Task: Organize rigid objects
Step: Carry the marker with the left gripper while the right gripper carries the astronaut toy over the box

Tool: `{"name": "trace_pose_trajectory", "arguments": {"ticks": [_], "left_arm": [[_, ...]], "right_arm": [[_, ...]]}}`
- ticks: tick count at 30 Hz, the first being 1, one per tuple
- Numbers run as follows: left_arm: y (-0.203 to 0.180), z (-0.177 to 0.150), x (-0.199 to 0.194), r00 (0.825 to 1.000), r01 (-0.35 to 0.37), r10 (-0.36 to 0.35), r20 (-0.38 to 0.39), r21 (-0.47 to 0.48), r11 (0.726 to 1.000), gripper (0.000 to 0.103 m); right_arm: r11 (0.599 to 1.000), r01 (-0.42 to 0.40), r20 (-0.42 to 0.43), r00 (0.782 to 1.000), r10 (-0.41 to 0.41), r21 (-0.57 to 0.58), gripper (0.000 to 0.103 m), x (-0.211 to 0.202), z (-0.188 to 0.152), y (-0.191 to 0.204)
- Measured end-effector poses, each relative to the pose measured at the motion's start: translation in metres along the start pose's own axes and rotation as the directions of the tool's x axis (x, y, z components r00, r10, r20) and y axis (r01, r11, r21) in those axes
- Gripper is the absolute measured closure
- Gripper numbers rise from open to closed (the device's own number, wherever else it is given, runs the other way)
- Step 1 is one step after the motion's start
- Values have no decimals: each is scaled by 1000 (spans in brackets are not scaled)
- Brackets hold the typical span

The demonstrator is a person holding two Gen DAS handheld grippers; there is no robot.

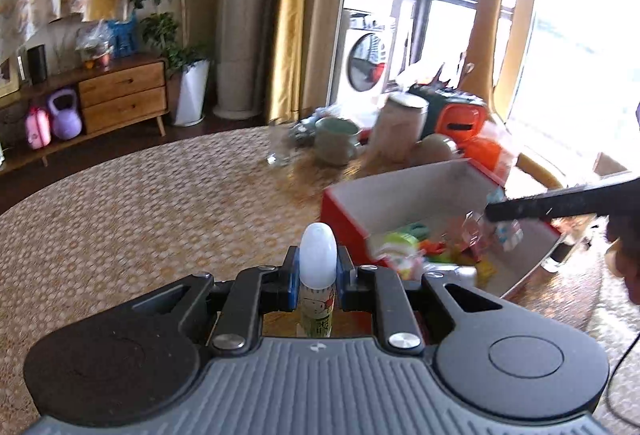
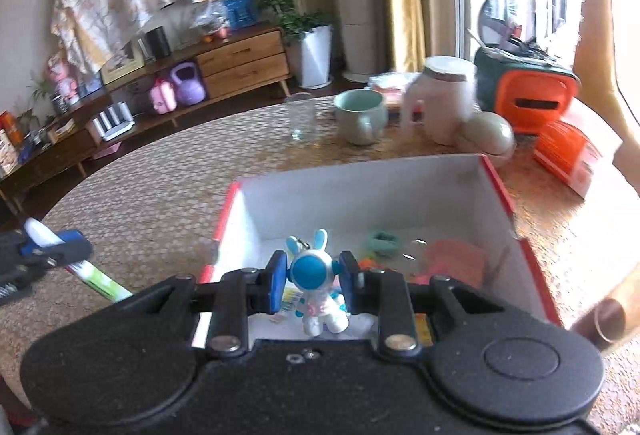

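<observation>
Red cardboard box (image 2: pixel 496 179) sits beneath right gripper (image 2: pixel 313 280), which clamps white-blue rabbit-eared astronaut figurine (image 2: pixel 316 287); left gripper (image 1: pixel 316 277) clamps white-capped green tube (image 1: pixel 317 275).

We see a wooden sideboard (image 2: pixel 240 63) against the wall, a potted plant (image 1: pixel 188 67) beside it, yellow curtains (image 1: pixel 288 15), a washing machine (image 1: pixel 366 59), and bright window light.
</observation>
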State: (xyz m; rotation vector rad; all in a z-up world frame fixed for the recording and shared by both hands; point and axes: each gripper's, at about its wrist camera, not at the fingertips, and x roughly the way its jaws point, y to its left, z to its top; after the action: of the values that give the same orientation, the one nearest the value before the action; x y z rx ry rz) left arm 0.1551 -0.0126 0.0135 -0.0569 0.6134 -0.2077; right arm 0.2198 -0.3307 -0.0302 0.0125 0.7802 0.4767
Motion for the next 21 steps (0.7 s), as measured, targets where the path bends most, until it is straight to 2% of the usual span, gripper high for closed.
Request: {"name": "trace_pose_trajectory", "arguments": {"ticks": [9, 21], "left_arm": [[-47, 37, 0, 994, 77, -78, 72, 26, 997, 86], [-114, 57, 57, 991, 120, -125, 41, 103, 987, 86]], "right_arm": [[997, 46, -1, 999, -46, 54, 76, -3, -13, -40], [991, 132, -2, 991, -132, 22, 76, 1, -20, -73]]}}
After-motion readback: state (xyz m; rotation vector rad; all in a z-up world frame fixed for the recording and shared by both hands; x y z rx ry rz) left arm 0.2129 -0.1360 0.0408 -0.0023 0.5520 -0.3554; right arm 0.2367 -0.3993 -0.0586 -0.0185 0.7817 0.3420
